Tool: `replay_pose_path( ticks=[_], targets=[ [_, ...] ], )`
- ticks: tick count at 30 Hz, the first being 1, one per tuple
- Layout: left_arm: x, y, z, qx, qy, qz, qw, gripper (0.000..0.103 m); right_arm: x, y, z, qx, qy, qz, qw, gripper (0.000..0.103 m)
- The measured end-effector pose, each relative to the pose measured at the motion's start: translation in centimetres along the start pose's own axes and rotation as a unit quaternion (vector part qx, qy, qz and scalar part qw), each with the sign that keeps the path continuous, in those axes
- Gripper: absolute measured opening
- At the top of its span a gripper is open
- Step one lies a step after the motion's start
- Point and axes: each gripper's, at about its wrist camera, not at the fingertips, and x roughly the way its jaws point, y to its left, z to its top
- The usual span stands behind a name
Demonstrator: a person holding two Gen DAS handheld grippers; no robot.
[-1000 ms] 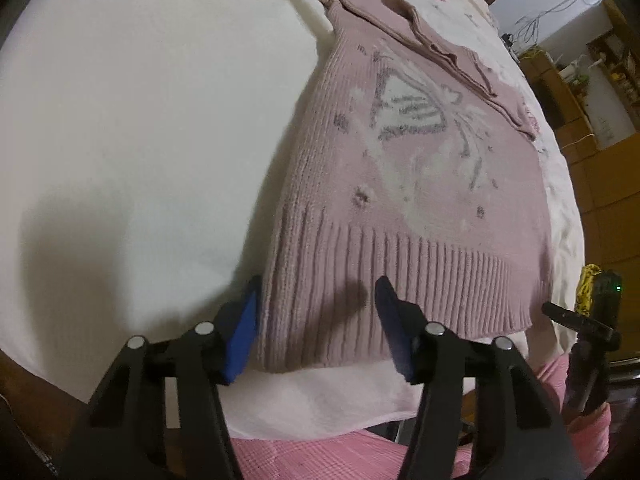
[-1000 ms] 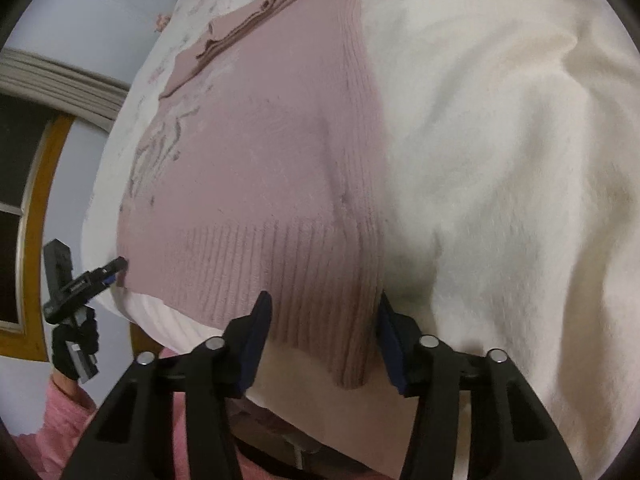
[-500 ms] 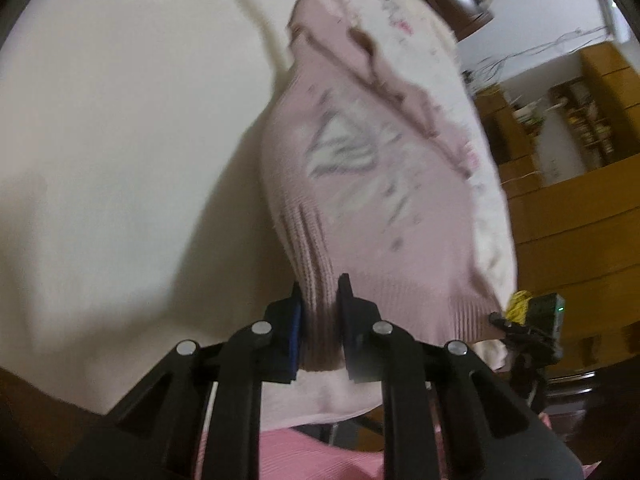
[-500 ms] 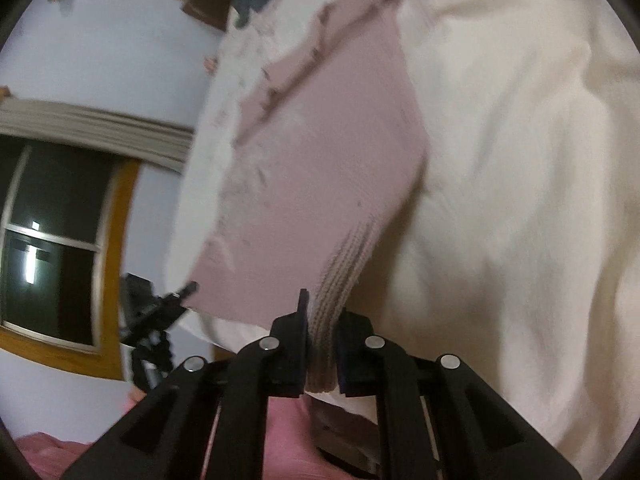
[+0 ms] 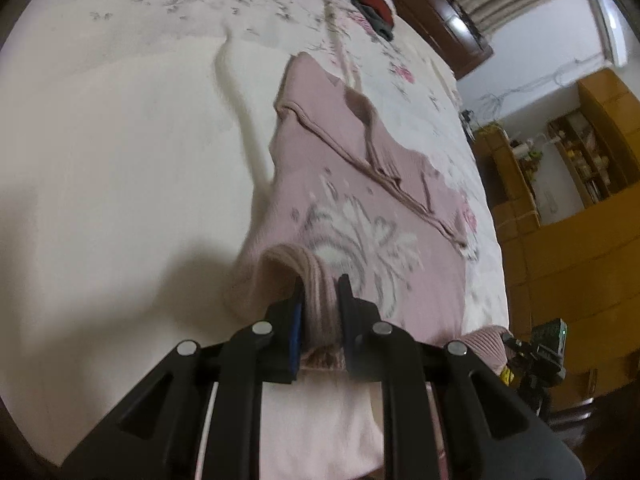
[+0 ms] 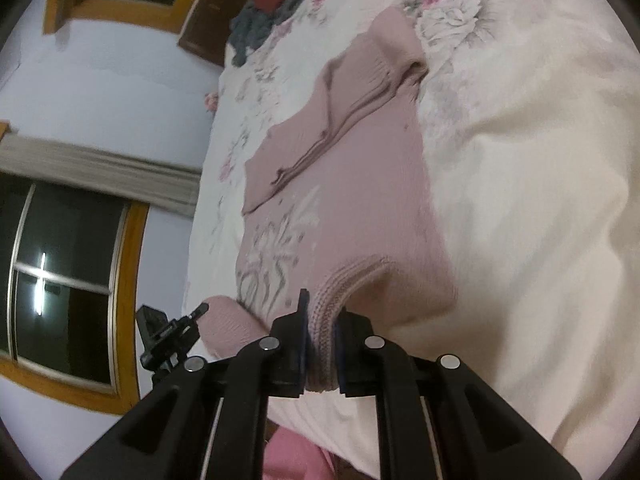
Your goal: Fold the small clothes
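Observation:
A small pink knitted sweater [image 5: 360, 200] with a white and grey motif lies on a cream bed cover, collar at the far end. My left gripper [image 5: 320, 292] is shut on the ribbed hem at its left corner, which is lifted off the bed. In the right wrist view the same sweater [image 6: 360, 184] stretches away from me, and my right gripper [image 6: 322, 312] is shut on the hem's right corner, also raised. The hem sags between the two grips. Each gripper shows at the edge of the other's view: the right gripper [image 5: 536, 356] and the left gripper [image 6: 168, 332].
The bed cover [image 5: 120, 160] is cream near me and flower-printed farther off. A heap of dark grey and red clothes [image 6: 268, 4] sits at the far end. Wooden cabinets [image 5: 580, 240] stand on the right, a window [image 6: 60, 280] on the left.
Both grippers went from open around the hem corners to shut on them, then lifted the hem off the bed and carried it toward the collar.

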Motion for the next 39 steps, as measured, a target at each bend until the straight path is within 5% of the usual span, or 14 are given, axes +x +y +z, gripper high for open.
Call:
replay_pose_path(
  ticks=[8, 13, 17, 21, 30, 39],
  targets=[
    [3.5, 0.8, 3.5, -0.024, 0.000, 0.031, 0.9992, 0.009, 3.7, -1.5, 4.7, 0.050, 0.010, -0.031, 0.998, 0.011],
    [3.7, 1.4, 4.4, -0.039, -0.012, 0.055, 0.9977, 0.031, 5.0, -2.3, 6.0, 0.070, 0.016, -0.058, 0.996, 0.017],
    [2.2, 2.5, 4.9, -0.058, -0.022, 0.044, 0.9971, 0.038, 4.6, -2.5, 6.0, 0.069, 0.012, -0.058, 0.996, 0.024],
    [0.9, 2.7, 5.1, -0.041, -0.029, 0.050, 0.9975, 0.040, 3.3, -2.8, 6.0, 0.050, -0.011, -0.093, 0.994, 0.055],
    [2.2, 0.3, 5.0, 0.059, -0.013, 0.070, 0.9957, 0.054, 2.9, -0.5, 6.7, -0.040, -0.012, -0.107, 0.993, 0.055],
    [7.1, -2.0, 5.1, 0.144, 0.028, 0.109, 0.9832, 0.062, 7.3, 1.1, 8.6, -0.124, 0.029, -0.146, 0.981, 0.061]
  ],
)
